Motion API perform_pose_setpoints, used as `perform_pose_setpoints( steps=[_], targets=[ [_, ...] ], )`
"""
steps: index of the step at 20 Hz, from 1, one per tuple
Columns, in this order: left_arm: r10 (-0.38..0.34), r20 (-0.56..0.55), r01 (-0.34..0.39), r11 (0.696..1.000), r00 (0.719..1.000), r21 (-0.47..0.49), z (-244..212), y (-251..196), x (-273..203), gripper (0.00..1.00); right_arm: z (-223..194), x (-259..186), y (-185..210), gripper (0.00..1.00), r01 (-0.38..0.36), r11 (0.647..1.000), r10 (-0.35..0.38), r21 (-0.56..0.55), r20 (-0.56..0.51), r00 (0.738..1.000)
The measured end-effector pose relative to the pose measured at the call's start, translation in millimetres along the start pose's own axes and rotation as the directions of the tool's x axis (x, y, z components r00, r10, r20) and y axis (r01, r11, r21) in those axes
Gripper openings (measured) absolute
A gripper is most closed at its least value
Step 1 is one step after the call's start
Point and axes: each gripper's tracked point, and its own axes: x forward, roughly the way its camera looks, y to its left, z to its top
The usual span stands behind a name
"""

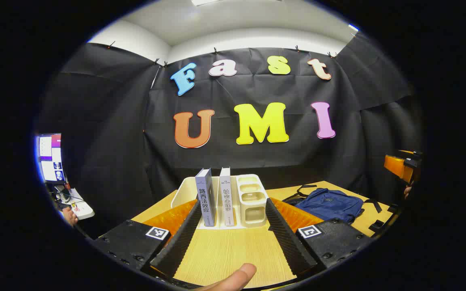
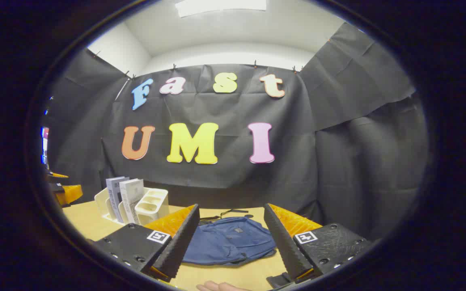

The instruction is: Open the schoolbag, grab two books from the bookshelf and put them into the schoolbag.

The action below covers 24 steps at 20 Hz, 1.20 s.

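A cream bookshelf (image 1: 253, 196) stands at the back of the wooden table with two upright books in it: a grey-blue book (image 1: 206, 197) and a white book (image 1: 226, 197). My left gripper (image 1: 233, 236) is open, short of the books and pointed at them. A blue schoolbag (image 1: 330, 204) lies flat to the shelf's right. In the right gripper view, the schoolbag (image 2: 231, 240) lies closed just ahead, between the fingers of my open right gripper (image 2: 231, 246). The bookshelf (image 2: 152, 206) and both books (image 2: 123, 196) stand to its left. The left gripper (image 2: 65, 192) shows at the far left.
The wooden table (image 1: 229, 254) has bare surface in front of the shelf. A screen (image 1: 51, 155) and a small white stand are off the table's left edge. The right gripper (image 1: 401, 167) hovers at the far right. Black cloth walls close in the back and sides.
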Motion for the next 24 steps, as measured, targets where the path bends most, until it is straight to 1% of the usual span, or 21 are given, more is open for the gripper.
perform_pose_setpoints(
  steps=[1, 2, 4, 6, 8, 9, 13, 16, 18, 21, 23, 24],
  targets=[
    [0.014, -0.020, -0.014, 1.000, 1.000, 0.006, -4.0, 9.2, -0.5, 0.99, -2.3, -0.4, 5.2, 0.94, -0.005, 1.000, 0.005, -0.008, -0.013, 1.000],
    [0.042, -0.010, -0.042, 0.999, 0.999, 0.014, -2.7, 21.2, -0.2, 0.99, -4.8, 0.0, 10.8, 0.96, -0.012, 1.000, 0.011, -0.019, -0.023, 1.000],
    [0.081, 0.001, -0.081, 0.996, 0.997, 0.025, 0.4, 40.9, 2.9, 1.00, -11.7, 0.7, 23.5, 0.94, -0.025, 0.999, 0.023, -0.045, -0.043, 0.999],
    [0.093, -0.006, -0.093, 0.996, 0.996, 0.018, -3.0, 49.6, 3.7, 1.00, -16.7, 2.1, 31.5, 0.94, -0.039, 0.998, 0.036, -0.053, -0.058, 0.998],
    [0.093, -0.014, -0.092, 0.995, 0.996, 0.032, -5.5, 53.6, 2.3, 1.00, -21.8, 2.8, 38.7, 0.96, -0.051, 0.997, 0.046, -0.063, -0.073, 0.996],
    [0.101, 0.000, -0.101, 0.994, 0.995, 0.038, -2.3, 57.9, 1.6, 1.00, -24.8, 3.2, 40.6, 0.95, -0.053, 0.996, 0.047, -0.076, -0.080, 0.996],
    [0.091, 0.019, -0.091, 0.995, 0.996, 0.027, 3.4, 60.2, 2.0, 0.99, -33.4, 6.3, 48.0, 0.95, -0.060, 0.994, 0.050, -0.094, -0.105, 0.993],
    [0.087, 0.015, -0.087, 0.996, 0.996, 0.025, 1.1, 62.3, 3.9, 0.99, -41.2, 12.1, 45.7, 0.97, -0.035, 0.992, 0.018, -0.120, -0.133, 0.991],
    [0.086, 0.013, -0.086, 0.996, 0.996, 0.023, -0.6, 64.0, 6.3, 0.99, -48.7, 17.1, 49.4, 0.95, -0.030, 0.989, 0.008, -0.142, -0.155, 0.988],
    [0.055, -0.006, -0.055, 0.998, 0.998, 0.002, -7.8, 58.8, 10.6, 0.99, -65.2, 27.6, 61.7, 0.96, -0.048, 0.986, 0.016, -0.160, -0.198, 0.980],
    [0.054, -0.016, -0.054, 0.999, 0.998, 0.006, -11.9, 59.2, 13.7, 1.00, -81.2, 37.7, 72.2, 0.97, -0.062, 0.981, 0.017, -0.186, -0.233, 0.972],
    [0.051, -0.017, -0.051, 0.999, 0.999, 0.006, -12.8, 58.8, 14.7, 1.00, -91.9, 43.2, 79.9, 0.96, -0.073, 0.977, 0.020, -0.200, -0.254, 0.967]
  ],
)
